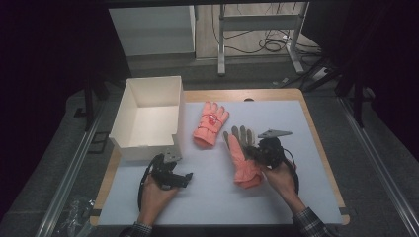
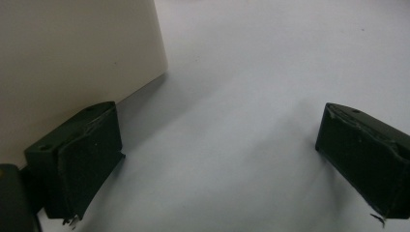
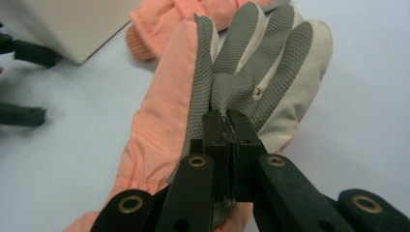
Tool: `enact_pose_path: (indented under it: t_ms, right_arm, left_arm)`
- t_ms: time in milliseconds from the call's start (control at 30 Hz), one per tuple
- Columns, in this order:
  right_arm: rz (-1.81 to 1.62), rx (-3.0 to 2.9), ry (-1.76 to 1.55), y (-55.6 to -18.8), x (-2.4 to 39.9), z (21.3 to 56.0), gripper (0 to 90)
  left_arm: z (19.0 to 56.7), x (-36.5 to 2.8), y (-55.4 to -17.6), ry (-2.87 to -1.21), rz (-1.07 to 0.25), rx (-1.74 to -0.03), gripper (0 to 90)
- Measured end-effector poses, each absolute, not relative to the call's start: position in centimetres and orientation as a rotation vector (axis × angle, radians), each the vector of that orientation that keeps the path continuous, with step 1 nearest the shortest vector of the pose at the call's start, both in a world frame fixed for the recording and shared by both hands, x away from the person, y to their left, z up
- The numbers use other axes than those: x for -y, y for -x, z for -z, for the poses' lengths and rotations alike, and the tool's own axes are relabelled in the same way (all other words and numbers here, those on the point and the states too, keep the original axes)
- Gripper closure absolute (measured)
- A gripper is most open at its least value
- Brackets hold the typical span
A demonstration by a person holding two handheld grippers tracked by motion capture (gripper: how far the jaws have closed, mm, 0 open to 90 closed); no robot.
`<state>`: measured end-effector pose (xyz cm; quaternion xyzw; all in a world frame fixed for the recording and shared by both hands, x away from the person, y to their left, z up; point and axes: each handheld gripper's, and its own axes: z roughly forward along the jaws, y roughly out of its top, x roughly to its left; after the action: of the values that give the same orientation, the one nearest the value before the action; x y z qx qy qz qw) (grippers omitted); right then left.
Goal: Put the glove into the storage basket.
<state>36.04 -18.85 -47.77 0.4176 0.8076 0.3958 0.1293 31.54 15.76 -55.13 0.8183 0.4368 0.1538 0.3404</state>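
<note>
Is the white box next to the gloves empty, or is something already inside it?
Empty. In the high view the white box stands open at the top and its bare white floor shows, with nothing lying in it. Both gloves lie outside it on the table.

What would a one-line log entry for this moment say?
right hand-held gripper: shut on palm-up glove | left hand-held gripper: open, beside white box | second glove: lying on mat
</note>
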Motion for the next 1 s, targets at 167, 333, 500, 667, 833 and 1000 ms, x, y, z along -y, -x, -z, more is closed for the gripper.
enact_pose_path:
  t_ms: [167,333,500,667,833,1000]
  right_arm:
    - [-1.114,-2.359,-1.252,-34.0,19.1,49.6,85.8]
    - [-1.103,-2.348,-1.248,-34.1,19.8,50.0,77.6]
    - [-1.101,-2.326,-1.183,-36.0,19.5,47.9,62.4]
    - [-1.127,-2.349,-1.168,-39.0,18.6,47.2,50.5]
    - [-1.165,-2.391,-1.135,-42.3,17.4,46.6,46.9]
    - [-1.186,-2.422,-1.108,-44.5,16.0,46.5,42.1]
  left_arm:
    - [55.1,-15.8,-31.5,-2.13,-0.401,-1.136,2.6]
    - [55.1,-15.8,-31.5,-2.13,-0.4,-1.137,2.6]
    - [55.1,-15.8,-31.5,-2.13,-0.4,-1.137,2.6]
    - [55.1,-15.8,-31.5,-2.13,-0.399,-1.136,2.6]
    - [55.1,-15.8,-31.5,-2.13,-0.399,-1.136,2.6]
    - [55.1,-15.8,-31.5,-2.129,-0.399,-1.136,2.6]
